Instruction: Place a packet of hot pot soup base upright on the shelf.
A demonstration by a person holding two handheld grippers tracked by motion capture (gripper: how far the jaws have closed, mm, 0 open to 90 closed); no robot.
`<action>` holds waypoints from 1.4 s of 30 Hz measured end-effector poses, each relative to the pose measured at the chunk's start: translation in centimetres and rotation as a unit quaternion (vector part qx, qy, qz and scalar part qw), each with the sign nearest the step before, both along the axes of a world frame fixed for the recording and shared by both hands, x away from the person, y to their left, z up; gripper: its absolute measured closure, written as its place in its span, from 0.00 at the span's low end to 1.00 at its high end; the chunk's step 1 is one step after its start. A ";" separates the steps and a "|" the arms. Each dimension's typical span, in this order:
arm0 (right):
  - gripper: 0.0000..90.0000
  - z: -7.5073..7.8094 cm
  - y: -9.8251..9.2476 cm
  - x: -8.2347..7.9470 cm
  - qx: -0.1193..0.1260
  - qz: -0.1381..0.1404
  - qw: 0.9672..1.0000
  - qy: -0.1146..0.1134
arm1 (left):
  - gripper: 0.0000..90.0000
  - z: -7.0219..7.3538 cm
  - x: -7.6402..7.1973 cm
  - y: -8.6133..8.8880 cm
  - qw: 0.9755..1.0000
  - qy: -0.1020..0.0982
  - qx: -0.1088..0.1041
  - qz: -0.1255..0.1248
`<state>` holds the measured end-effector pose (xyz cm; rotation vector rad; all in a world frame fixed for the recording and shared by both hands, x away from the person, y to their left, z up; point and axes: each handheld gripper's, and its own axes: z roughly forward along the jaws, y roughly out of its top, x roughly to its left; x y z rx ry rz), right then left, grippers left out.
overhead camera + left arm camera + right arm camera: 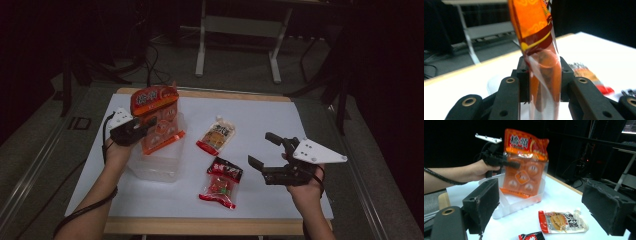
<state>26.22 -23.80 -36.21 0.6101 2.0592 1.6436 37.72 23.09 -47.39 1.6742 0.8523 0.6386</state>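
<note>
White table (280, 120): two snack packets (216, 135) (221, 183) beside clear bin (155, 167).

Three snack packets: one large orange packet (155, 118), one pale pouch (216, 136) with a red end, one red-and-black packet (221, 183). One clear plastic tub (156, 162). Two tools: the left tool (134, 128) and the right tool (268, 150). One table (265, 120).

A dim lab or test room, not a home: the white-covered worktop (280, 120) stands on a grey floor (240, 65), bare table legs (201, 45) rise beyond its far edge, and loose cables (150, 62) trail among dark equipment stands (584, 162).
</note>
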 end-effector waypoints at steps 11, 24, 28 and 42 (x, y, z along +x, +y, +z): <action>0.16 -0.5 0.5 0.2 -0.008 0.005 1.000 0.004 | 0.79 -1.3 0.0 1.3 1.000 -0.002 -0.008 0.005; 0.16 -0.7 0.7 0.3 -0.010 0.006 1.000 0.008 | 0.61 -1.2 0.6 1.0 0.999 0.038 0.000 0.025; 0.16 -0.7 0.7 0.3 -0.011 0.005 1.000 0.009 | 0.42 -0.7 0.5 0.7 0.998 0.058 -0.025 0.022; 0.16 -1.1 0.4 0.3 -0.016 0.001 1.000 0.015 | 0.02 1.4 -2.3 1.3 0.997 0.063 -0.041 0.034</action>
